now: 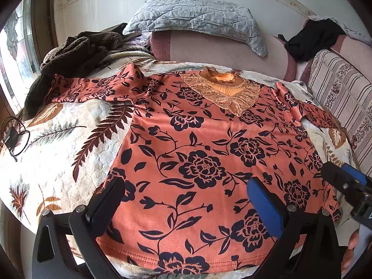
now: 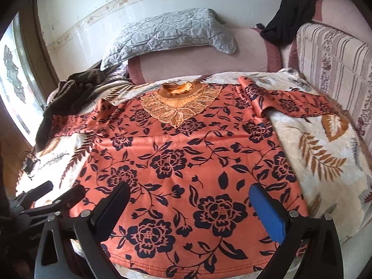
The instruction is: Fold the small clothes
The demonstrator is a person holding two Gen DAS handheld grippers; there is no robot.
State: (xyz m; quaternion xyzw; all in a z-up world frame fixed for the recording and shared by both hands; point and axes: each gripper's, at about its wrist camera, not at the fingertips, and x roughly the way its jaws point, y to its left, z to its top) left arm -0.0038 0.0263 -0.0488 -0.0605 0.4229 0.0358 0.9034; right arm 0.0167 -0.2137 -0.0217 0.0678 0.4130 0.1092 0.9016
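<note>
The orange long-sleeved top with dark floral print lies flat, front up, on the cream leaf-patterned blanket over the bed, sleeves out to both sides. The left hand-held gripper and right hand-held gripper hover spread above its hem, holding nothing. Folding looks unstarted; next, I'd guess, a sleeve gets pinched and brought inward. No containers nearby.
</note>
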